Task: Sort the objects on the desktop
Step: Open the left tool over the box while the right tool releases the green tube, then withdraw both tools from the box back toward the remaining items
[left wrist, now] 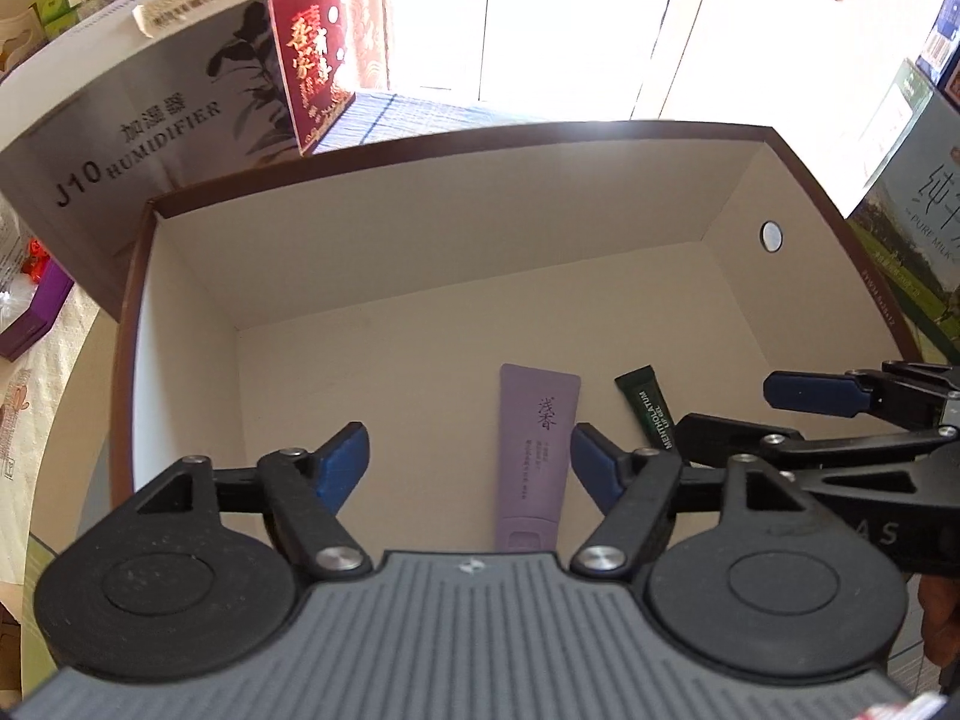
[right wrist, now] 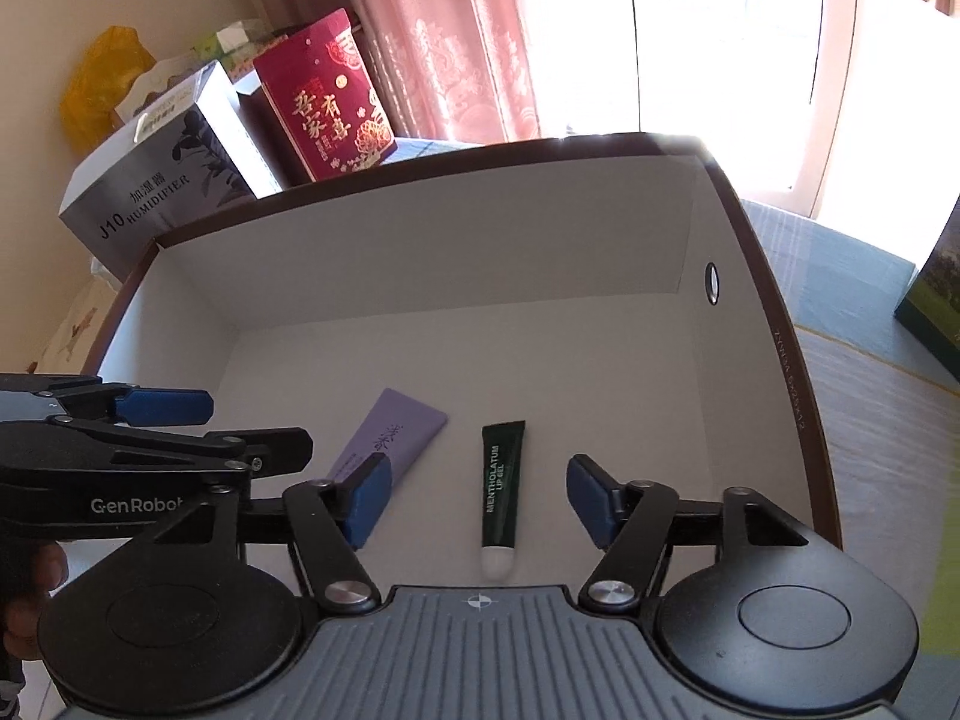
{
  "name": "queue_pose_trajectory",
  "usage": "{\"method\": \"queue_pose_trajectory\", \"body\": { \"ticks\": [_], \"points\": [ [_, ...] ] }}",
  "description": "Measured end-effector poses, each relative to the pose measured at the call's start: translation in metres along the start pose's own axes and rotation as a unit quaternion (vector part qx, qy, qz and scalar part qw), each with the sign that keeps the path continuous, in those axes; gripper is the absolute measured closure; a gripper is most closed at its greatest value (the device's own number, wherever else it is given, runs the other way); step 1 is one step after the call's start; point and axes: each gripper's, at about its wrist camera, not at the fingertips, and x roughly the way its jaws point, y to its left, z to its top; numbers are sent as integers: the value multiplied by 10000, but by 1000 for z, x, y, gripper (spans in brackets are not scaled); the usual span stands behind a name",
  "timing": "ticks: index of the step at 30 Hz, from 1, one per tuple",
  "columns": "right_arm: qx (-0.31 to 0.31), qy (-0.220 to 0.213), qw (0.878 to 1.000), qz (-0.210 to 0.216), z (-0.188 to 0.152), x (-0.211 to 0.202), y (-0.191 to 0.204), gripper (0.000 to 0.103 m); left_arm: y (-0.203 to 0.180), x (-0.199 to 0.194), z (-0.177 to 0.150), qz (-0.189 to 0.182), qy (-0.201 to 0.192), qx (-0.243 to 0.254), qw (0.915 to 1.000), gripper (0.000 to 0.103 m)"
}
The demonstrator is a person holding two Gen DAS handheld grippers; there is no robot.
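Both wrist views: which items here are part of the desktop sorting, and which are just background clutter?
Part of the job:
open box
purple tube, lying in the box
green lip gel tube, beside it in the box
left gripper and right gripper, both open and empty

Just lying about:
humidifier carton
red gift box
milk carton

Readable stuff: "J10 HUMIDIFIER" plus 加湿器 on the grey box [left wrist: 138, 138], "MENTHOLATUM LIP GEL" down the dark green tube [right wrist: 501, 483], "GenRobot" on the left gripper [right wrist: 198, 426] body, "PURE MILK" on the green carton [left wrist: 912, 228], gold 吾家有喜 on the red box [right wrist: 327, 102], 浅香 on the purple tube [left wrist: 537, 450]
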Motion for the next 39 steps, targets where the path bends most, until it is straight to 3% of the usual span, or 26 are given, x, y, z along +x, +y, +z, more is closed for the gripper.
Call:
{"method": "queue_pose_trajectory", "body": {
  "ticks": [4,7,13,25,39],
  "points": [
    [6,-233,9996,183,-3,-15,1,27,4,-16,-2,23,-200,48,9998,24],
    [-75,-486,9985,237,-7,-32,5,14,6,-32,-6,76,-362,64,9993,19],
    [-243,-1039,9940,243,-24,-68,17,7,8,-67,-22,130,-686,144,9975,12],
    [-255,-1667,9856,149,-72,-136,35,2,1,-137,-72,253,-1197,206,9923,8],
    [-349,-1978,9795,128,-127,-198,57,2,-15,-200,-133,174,-1415,222,9895,7]
  ]
}}
